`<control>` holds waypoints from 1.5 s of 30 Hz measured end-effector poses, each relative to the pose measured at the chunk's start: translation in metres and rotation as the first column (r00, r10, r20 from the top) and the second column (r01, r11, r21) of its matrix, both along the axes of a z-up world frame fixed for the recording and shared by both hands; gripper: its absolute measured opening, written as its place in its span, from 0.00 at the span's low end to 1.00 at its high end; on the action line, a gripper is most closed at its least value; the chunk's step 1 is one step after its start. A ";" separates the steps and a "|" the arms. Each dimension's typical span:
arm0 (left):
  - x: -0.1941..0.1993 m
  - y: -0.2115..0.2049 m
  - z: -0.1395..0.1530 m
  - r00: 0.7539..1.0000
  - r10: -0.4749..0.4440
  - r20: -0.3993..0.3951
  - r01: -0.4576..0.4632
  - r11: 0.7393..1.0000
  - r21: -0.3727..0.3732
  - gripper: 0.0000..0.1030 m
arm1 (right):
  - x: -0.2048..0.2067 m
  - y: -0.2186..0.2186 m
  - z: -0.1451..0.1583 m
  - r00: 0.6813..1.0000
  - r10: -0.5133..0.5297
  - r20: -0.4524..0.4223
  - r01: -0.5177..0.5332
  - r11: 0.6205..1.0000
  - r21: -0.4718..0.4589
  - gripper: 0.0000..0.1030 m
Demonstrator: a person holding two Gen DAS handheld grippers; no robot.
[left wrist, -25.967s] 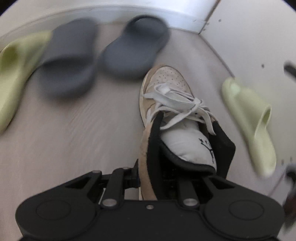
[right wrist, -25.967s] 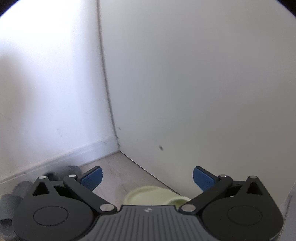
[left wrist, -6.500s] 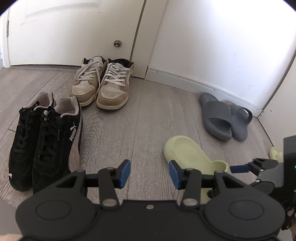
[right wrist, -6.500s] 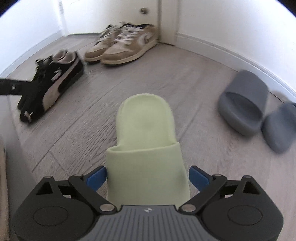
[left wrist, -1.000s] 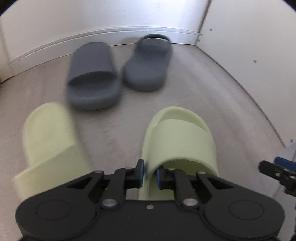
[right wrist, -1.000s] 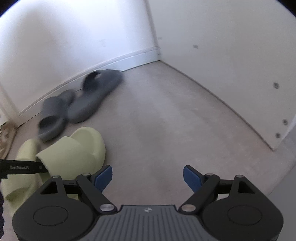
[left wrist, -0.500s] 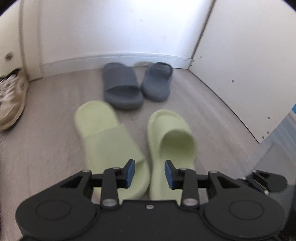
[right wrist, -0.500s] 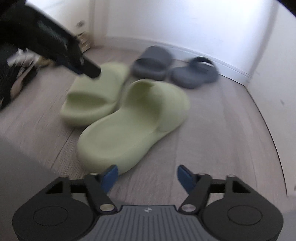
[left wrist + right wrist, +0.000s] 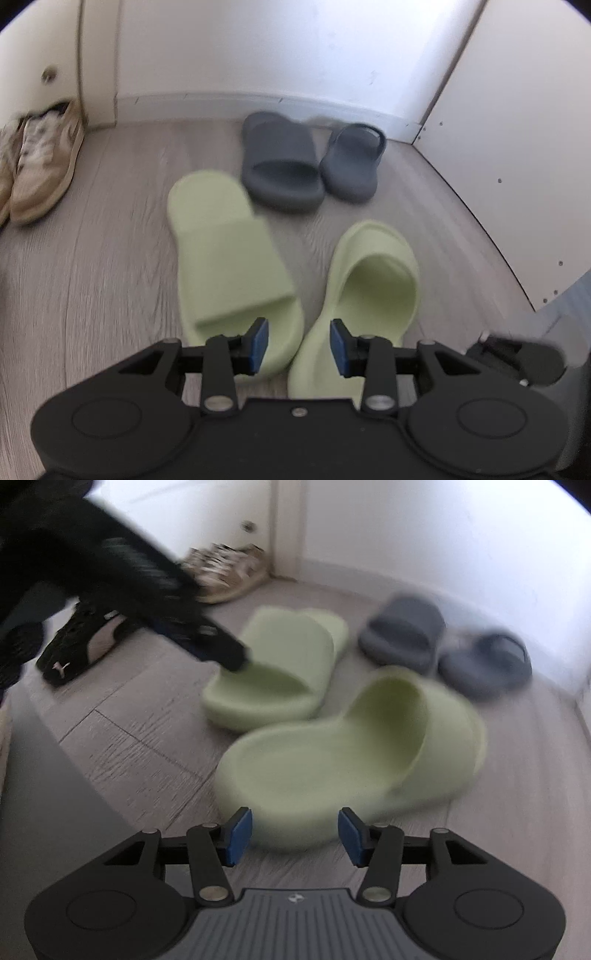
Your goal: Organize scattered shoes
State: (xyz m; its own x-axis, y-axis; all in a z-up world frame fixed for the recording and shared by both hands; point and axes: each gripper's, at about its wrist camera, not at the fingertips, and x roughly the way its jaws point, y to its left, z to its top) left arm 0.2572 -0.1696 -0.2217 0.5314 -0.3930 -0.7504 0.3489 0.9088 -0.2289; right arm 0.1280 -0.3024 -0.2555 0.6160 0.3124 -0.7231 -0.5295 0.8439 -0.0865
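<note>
Two green slides (image 9: 229, 258) (image 9: 373, 291) are lying side by side on the wooden floor (image 9: 92, 277), heels toward the grippers. The left gripper (image 9: 298, 347) is hanging parted and empty above their heels. The right gripper (image 9: 294, 830) is widening its jaws, holding nothing. Two grey slides (image 9: 280, 166) (image 9: 351, 162) are sitting beyond, near the wall.

Both grippers are matte black plastic. The left gripper (image 9: 298, 345) has two round discs moulded into its body, silver pivot screws on the linkage arms and another small one dead centre between them. Blue pads line the jaws. The right gripper (image 9: 294, 830) is the same build, but between its discs sits a ribbed grey panel with a tiny logo.
</note>
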 end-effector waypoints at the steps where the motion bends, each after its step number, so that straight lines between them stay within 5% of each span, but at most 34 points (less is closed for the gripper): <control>1: 0.002 -0.004 0.002 1.000 -0.009 0.015 0.009 1.000 0.008 0.37 | 0.002 -0.008 0.006 0.995 0.078 0.056 -0.076 0.997 -0.032 0.80; 3: 0.004 -0.006 0.002 1.000 -0.022 0.015 0.022 1.000 0.001 0.38 | 0.014 -0.026 0.015 0.956 0.259 0.135 -0.241 0.961 -0.137 0.91; 6: 0.009 -0.003 -0.004 1.000 -0.021 -0.018 0.020 0.999 -0.034 0.39 | 0.043 -0.045 0.020 0.855 0.508 0.103 -0.461 0.836 -0.299 0.91; 9: 0.018 0.002 -0.011 0.998 -0.004 -0.065 -0.001 0.998 -0.067 0.39 | 0.075 -0.050 0.019 0.715 0.699 -0.029 -0.651 0.651 -0.390 0.91; 14: 0.021 0.008 -0.010 0.997 0.006 -0.083 -0.012 0.997 -0.075 0.39 | 0.109 -0.028 0.011 0.417 0.877 -0.237 -0.817 0.248 -0.520 0.91; 17: 0.018 0.009 -0.007 0.996 -0.014 -0.091 0.008 0.997 -0.071 0.40 | 0.127 -0.018 0.008 0.289 0.905 -0.313 -0.858 0.100 -0.504 0.96; 23: 0.012 0.011 -0.007 0.991 -0.051 -0.124 0.042 0.996 -0.074 0.40 | 0.138 -0.002 -0.008 0.130 0.898 -0.420 -0.910 -0.060 -0.410 0.99; 30: 0.012 0.011 -0.013 0.987 -0.055 -0.150 0.043 0.996 -0.084 0.41 | 0.147 0.008 -0.018 0.082 0.888 -0.452 -0.932 -0.092 -0.350 1.00; 34: 0.010 0.016 -0.011 0.988 -0.044 -0.150 0.031 0.996 -0.085 0.41 | 0.149 0.008 -0.017 0.101 0.889 -0.446 -0.938 -0.063 -0.340 0.99; 38: 0.009 0.020 -0.007 0.988 -0.032 -0.153 0.017 0.995 -0.102 0.41 | 0.147 0.007 -0.014 0.199 0.876 -0.440 -0.944 0.051 -0.326 0.99; 45: 0.001 0.015 0.003 0.990 -0.042 -0.134 0.028 0.995 -0.100 0.41 | 0.126 -0.003 -0.005 0.444 0.797 -0.410 -0.893 0.357 -0.274 0.98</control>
State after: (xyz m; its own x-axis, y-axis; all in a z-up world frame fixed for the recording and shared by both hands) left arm 0.2578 -0.1546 -0.2192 0.4116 -0.4847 -0.7718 0.3398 0.8674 -0.3636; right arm 0.2537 -0.3053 -0.2605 0.0463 0.2494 -0.9673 -0.9827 -0.1626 -0.0889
